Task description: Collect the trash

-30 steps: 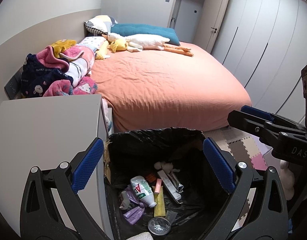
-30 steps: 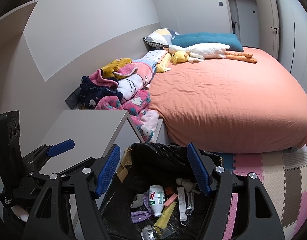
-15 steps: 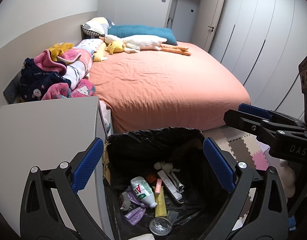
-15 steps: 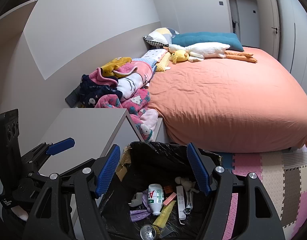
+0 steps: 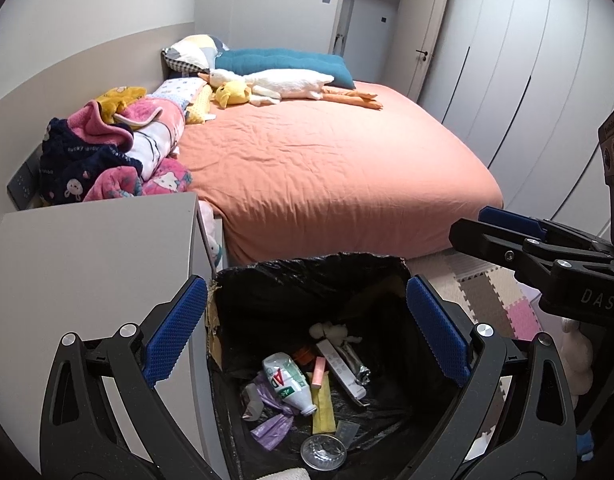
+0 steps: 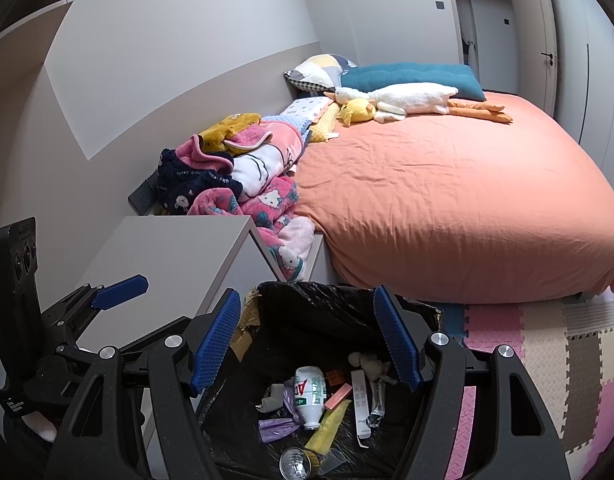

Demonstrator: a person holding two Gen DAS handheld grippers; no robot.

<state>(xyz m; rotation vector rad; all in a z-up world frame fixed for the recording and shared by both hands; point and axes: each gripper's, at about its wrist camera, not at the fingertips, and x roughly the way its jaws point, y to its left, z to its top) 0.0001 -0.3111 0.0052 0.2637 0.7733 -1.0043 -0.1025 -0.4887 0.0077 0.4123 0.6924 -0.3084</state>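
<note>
A: Finger state?

B: I read the left gripper (image 5: 307,330) and right gripper (image 6: 307,338) fingers wide, empty. Trash (image 5: 303,380) lies directly below them in the lined bin (image 5: 307,268).

A: Risk?

B: Descending, fingers could snag the liner.

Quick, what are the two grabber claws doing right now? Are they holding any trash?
Left gripper: open, holding nothing, above the trash bin.
Right gripper: open, holding nothing, above the same bin.

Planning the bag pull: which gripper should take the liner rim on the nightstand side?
Left, probably. The left gripper, open and empty, has one pad beside that liner rim by the nightstand; the right gripper, also open, sits toward the foam mat.
</note>
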